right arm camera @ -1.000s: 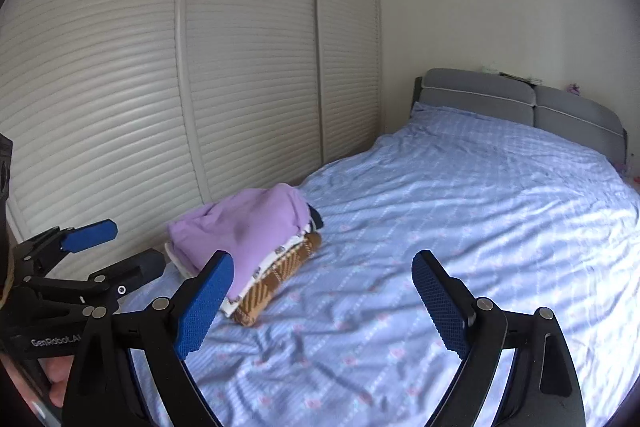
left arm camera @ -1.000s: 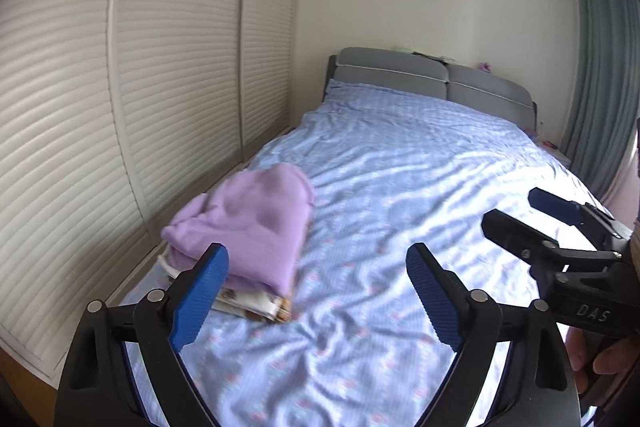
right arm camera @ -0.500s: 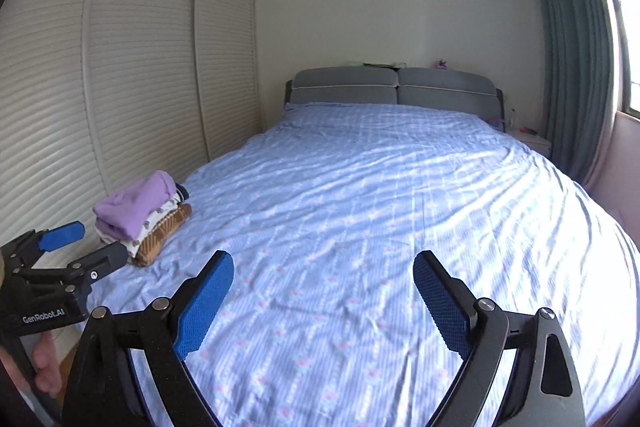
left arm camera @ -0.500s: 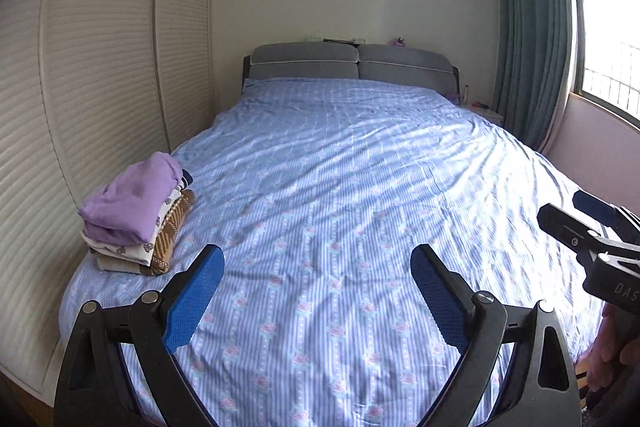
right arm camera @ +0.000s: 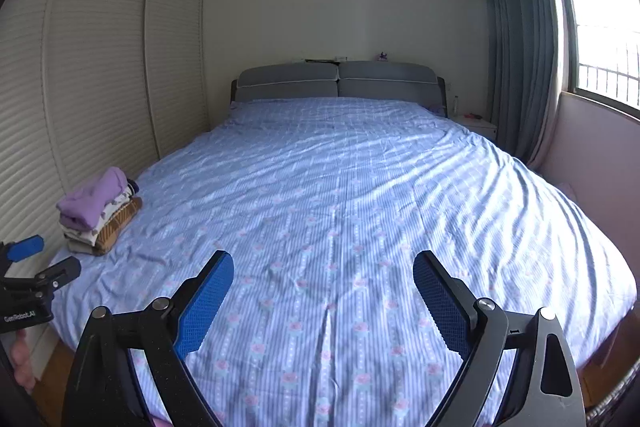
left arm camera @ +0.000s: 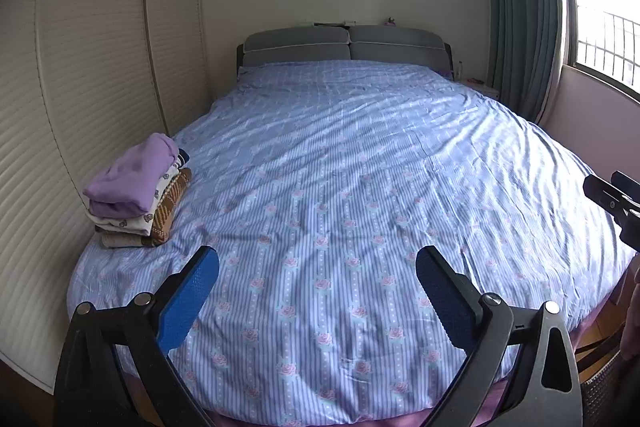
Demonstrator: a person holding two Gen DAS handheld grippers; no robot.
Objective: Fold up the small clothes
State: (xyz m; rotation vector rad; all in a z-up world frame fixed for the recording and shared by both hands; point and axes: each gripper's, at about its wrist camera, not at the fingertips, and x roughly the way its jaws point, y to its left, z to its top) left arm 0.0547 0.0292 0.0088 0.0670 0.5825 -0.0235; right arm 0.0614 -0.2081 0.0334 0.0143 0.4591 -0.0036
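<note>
A stack of folded small clothes point(left arm camera: 138, 193) with a lilac garment on top lies at the left edge of the bed point(left arm camera: 340, 195); it also shows in the right wrist view point(right arm camera: 98, 213). My left gripper point(left arm camera: 318, 267) is open and empty, held above the foot of the bed, well right of the stack. My right gripper point(right arm camera: 324, 271) is open and empty above the foot of the bed. The right gripper shows at the right edge of the left wrist view point(left arm camera: 614, 195). The left gripper shows at the left edge of the right wrist view point(right arm camera: 36, 263).
Louvred wardrobe doors point(left arm camera: 92, 75) run along the left of the bed. A grey headboard point(left arm camera: 344, 45) is at the far end. A green curtain point(left arm camera: 520, 19) and a window point(left arm camera: 604, 11) are on the right, with a small bedside table point(right arm camera: 478, 125).
Both grippers have drawn back from the stack and swung right to face the whole bed. The stack now sits farther away at the left. Both stayed open.
</note>
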